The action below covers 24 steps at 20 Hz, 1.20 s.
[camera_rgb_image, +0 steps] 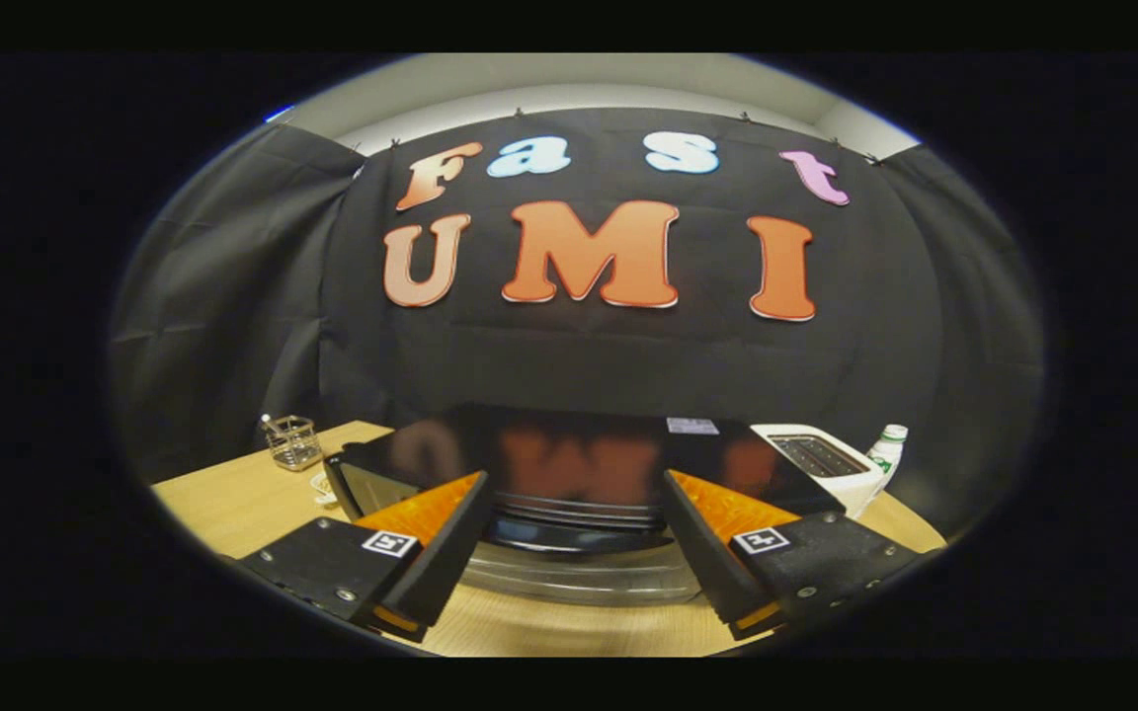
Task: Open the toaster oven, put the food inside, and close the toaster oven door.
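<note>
A black toaster oven (579,454) stands on the wooden table (233,504), seen from above and in front, its glossy top mirroring the wall. Below the top's front edge I see thin rack-like lines (579,512), then a grey, glassy panel (579,583) reaching toward me that looks like the door folded down, though I cannot tell for sure. My gripper (574,479) is open and hovers just before the oven's front, one finger on each side of the opening. Nothing sits between the fingers.
A white slot toaster (816,459) stands right of the oven, with a bottle with a green label (887,449) beyond it. Left of the oven are a small clear holder (292,439) and a white cable (322,486). Black cloth walls close the booth.
</note>
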{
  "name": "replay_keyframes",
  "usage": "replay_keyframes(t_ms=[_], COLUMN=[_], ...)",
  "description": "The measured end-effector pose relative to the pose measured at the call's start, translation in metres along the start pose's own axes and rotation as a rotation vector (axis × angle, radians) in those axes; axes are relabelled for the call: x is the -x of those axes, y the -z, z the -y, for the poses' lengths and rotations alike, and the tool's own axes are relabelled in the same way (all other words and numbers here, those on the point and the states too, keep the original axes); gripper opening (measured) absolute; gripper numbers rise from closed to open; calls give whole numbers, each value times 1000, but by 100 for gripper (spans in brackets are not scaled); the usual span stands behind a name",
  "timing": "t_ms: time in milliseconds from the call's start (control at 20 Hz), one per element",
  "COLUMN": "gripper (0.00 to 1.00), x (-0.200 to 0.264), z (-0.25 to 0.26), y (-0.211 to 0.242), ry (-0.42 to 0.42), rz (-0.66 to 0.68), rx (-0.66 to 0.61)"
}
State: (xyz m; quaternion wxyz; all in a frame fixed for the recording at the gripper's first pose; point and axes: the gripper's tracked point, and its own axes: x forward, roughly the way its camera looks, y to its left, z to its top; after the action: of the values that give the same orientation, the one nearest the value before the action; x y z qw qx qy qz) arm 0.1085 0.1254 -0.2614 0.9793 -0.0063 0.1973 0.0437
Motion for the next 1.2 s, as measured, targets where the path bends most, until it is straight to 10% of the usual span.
replay_keyframes(t_ms=[500, 1200], gripper=[75, 75], x=[47, 128], z=[-16, -43], y=[16, 134], ry=[-138, -321], rz=[2, -292], rx=[-47, -6])
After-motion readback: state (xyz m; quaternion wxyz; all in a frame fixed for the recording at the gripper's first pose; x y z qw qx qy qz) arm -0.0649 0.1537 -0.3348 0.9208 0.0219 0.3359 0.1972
